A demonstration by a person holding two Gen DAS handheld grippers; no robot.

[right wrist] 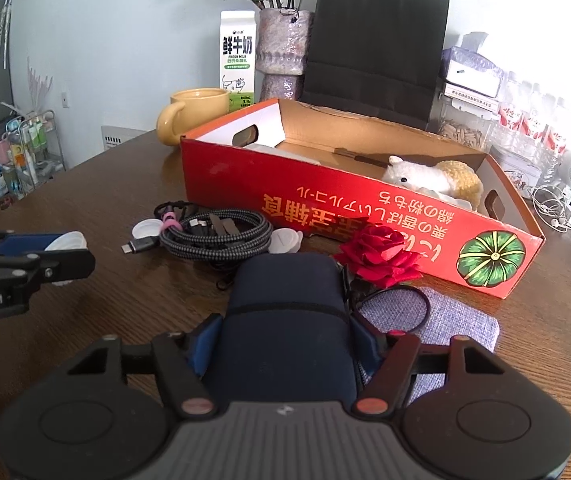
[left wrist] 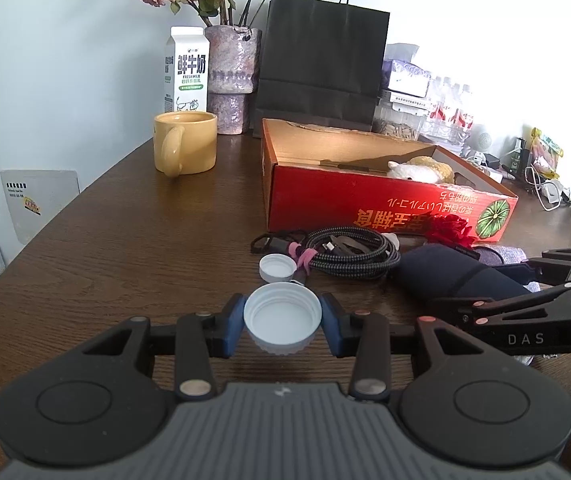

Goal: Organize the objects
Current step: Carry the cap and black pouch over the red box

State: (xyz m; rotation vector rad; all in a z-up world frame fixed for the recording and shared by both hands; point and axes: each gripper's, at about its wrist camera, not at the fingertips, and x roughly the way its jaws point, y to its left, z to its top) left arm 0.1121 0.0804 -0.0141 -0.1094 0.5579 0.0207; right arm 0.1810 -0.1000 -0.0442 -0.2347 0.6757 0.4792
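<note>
Brown wooden table (left wrist: 133, 240), 2 handheld grippers working in front of a red cardboard box (right wrist: 357, 216).

Left gripper (left wrist: 282, 322): blue pads clamped on a white bottle cap (left wrist: 282, 320), open side up, held above the tabletop. Right gripper (right wrist: 285, 344): no earlier frame to compare; pads pressed against both sides of a dark navy pouch (right wrist: 289, 320) lying on the table. Just beyond: coiled braided cable (right wrist: 217, 236), second white cap (left wrist: 277, 267), red fabric rose (right wrist: 381, 256), grey cloth mat (right wrist: 457, 320). Plush toy (right wrist: 429, 176) inside box. Behind: yellow mug (left wrist: 185, 146), milk carton (left wrist: 187, 70), vase (left wrist: 231, 80), black paper bag (left wrist: 321, 64).
</note>
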